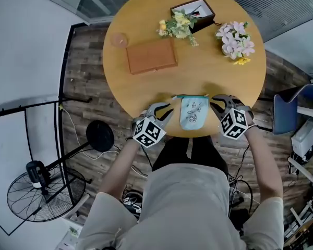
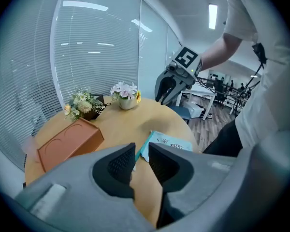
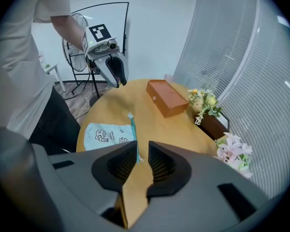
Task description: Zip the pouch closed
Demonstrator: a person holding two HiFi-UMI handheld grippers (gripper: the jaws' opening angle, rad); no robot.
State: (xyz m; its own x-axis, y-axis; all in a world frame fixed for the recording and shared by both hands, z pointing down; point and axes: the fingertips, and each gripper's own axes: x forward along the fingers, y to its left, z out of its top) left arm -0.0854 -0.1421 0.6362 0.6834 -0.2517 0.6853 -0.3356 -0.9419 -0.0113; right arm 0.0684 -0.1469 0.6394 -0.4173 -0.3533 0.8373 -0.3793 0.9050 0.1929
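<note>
**Pouch** (image 1: 193, 112): pale blue with small printed drawings. It lay flat on the round counter (image 1: 146, 95) at its lower edge, at the centre of the head view. The teal zip (image 1: 190, 96) ran along the pouch's upper side.

**Left tool** (image 1: 167, 113): lower left of the pouch, tips near its corner. The head view did not settle whether they touched. The left gripper view showed the jaws narrowly apart with bare counter in the gap. The pouch lay just beyond, right of centre.

**Right tool** (image 1: 216, 105): lower right of the pouch, tips near the opposite corner. The right gripper view showed the jaws narrowly apart, holding nothing. There the zip ran up the frame from the gap to a small white pull (image 3: 130, 115), a detail too small to read in the head view.

**Box** (image 1: 151, 55): brown and shut, at the upper middle of the counter, well apart from the pouch.

**Yellow flowers** (image 1: 176, 25): beside a dark tray (image 1: 195, 10), top centre of the head view.

**Pink flowers** (image 1: 235, 39): upper right of the counter.

**Fan** (image 1: 39, 191): on the floor, lower left of the head view. It also showed in the upper left of the right gripper view. The left gripper view faced blinds (image 2: 87, 57) instead.
</note>
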